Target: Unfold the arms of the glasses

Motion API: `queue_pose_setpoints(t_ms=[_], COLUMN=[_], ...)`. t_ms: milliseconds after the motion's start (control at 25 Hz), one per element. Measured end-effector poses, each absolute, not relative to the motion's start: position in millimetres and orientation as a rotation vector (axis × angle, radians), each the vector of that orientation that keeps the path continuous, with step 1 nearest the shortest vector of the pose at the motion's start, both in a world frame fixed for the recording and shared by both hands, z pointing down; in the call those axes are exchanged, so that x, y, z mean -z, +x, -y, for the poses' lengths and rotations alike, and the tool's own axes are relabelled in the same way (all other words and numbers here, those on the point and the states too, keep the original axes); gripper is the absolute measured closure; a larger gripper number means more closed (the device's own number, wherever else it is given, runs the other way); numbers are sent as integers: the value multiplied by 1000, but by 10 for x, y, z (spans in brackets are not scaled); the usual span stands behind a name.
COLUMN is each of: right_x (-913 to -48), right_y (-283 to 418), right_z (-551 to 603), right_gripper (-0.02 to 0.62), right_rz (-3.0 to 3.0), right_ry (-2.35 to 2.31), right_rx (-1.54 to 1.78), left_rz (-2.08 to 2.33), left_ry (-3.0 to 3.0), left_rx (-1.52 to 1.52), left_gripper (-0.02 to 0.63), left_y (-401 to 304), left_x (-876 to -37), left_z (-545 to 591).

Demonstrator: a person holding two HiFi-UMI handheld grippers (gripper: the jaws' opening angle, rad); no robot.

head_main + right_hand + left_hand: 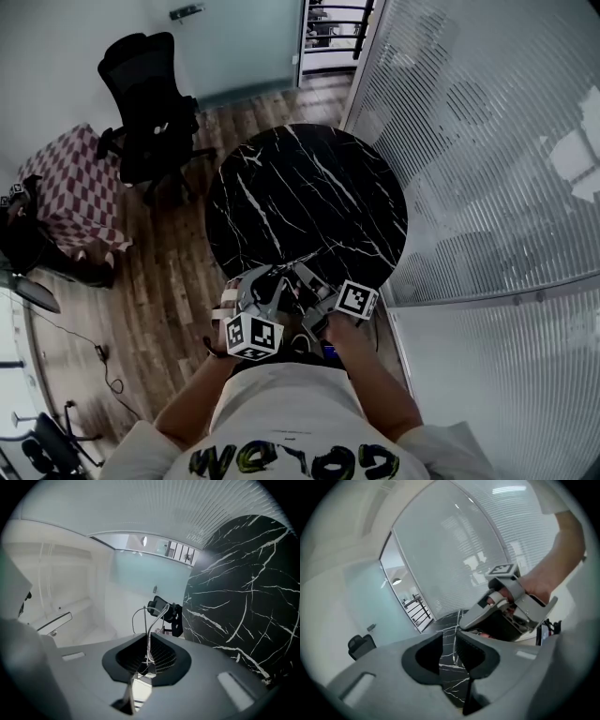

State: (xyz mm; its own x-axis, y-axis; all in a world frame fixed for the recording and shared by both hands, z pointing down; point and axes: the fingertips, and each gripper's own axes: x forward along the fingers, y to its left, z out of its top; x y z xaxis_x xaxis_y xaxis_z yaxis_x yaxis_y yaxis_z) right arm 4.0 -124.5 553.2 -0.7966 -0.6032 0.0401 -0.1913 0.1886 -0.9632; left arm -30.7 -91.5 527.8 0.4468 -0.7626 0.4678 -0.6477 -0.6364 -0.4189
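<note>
Right gripper [147, 634]: you pinched the wire-framed glasses [157, 617] in its jaws.
Left gripper [449, 634]: you held it slightly spread, empty.
Table [309, 197]: black marble, beyond both.

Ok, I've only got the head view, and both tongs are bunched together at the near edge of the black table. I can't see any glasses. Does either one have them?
Observer: Yes. The right gripper view shows the right tongs closed on the thin wire glasses.
Operator: And the left one?
Observer: The left tongs stand a little apart with nothing between them. Only the table shows through the gap.
Operator: Are the glasses resting on the table?
Observer: They look clear of it. In the right gripper view the wire sticks out past the tips with the far wall behind it, and the table is off to one side.
</note>
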Motion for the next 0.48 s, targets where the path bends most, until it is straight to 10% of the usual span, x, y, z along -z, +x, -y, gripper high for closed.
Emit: queue_pose_setpoints(t_ms=[480], right_x=[-5557], right_y=[133], right_z=[1247], right_gripper=[575], right_rz=[-2077], right_ry=[-719], right_rx=[1637], left_rz=[-985], left_ry=[-2845], left_rx=[1050], left_gripper=[515], left_y=[-157], left_x=[-5463], left_z=[920])
